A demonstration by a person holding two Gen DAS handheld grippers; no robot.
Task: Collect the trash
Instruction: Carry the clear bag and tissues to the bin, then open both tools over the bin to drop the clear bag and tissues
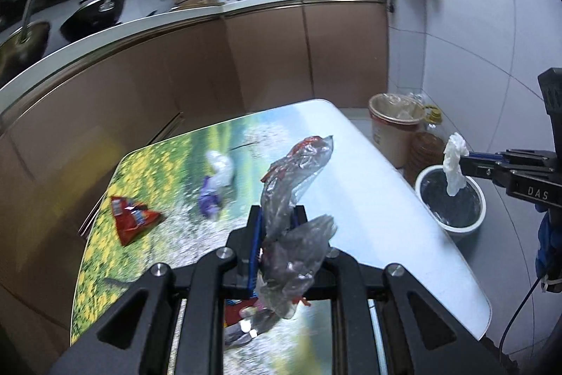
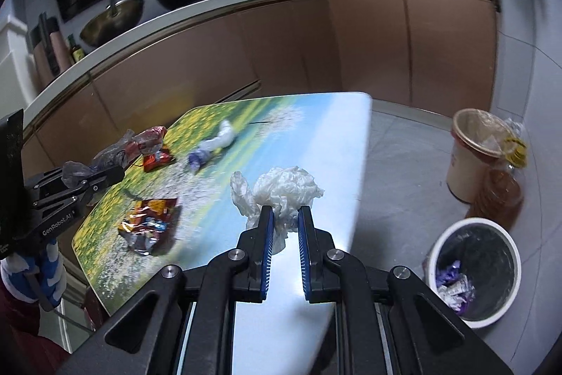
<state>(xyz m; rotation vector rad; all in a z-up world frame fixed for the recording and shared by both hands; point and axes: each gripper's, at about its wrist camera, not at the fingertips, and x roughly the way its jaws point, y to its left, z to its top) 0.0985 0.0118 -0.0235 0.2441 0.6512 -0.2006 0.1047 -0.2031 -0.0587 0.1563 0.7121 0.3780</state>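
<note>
Left gripper (image 1: 277, 217): jaws clamped on a crumpled clear plastic wrapper (image 1: 295, 185) with red print; the wrapper stands up between the blue pads and also droops below them, above the table (image 1: 368, 164).
Right gripper (image 2: 285, 220): jaws pressed together on a wad of white paper (image 2: 284, 190); in the left wrist view the wad hangs over the white bin (image 1: 451, 199), which stands on the floor just beside the table edge.
White bin (dark liner): already holds purple and white scraps (image 2: 453, 283); a second, beige bin (image 2: 472, 153) stands behind it, near a bottle of amber liquid (image 2: 498, 192).
Left on the table: a red snack packet (image 1: 131, 220), a purple-and-white wrapper (image 1: 214, 188), a shiny multicoloured packet (image 2: 151, 220).
Risk, paper: light and springy; released off-centre it could catch the rim and drop to the floor.
Risk, plastic: only a narrow pinch of slippery film is held; a quick swing toward the bin could let it slide free over the table; its trailing tail may snag the table edge.
Risk, crowding: both grippers heading for one small opening could collide.
</note>
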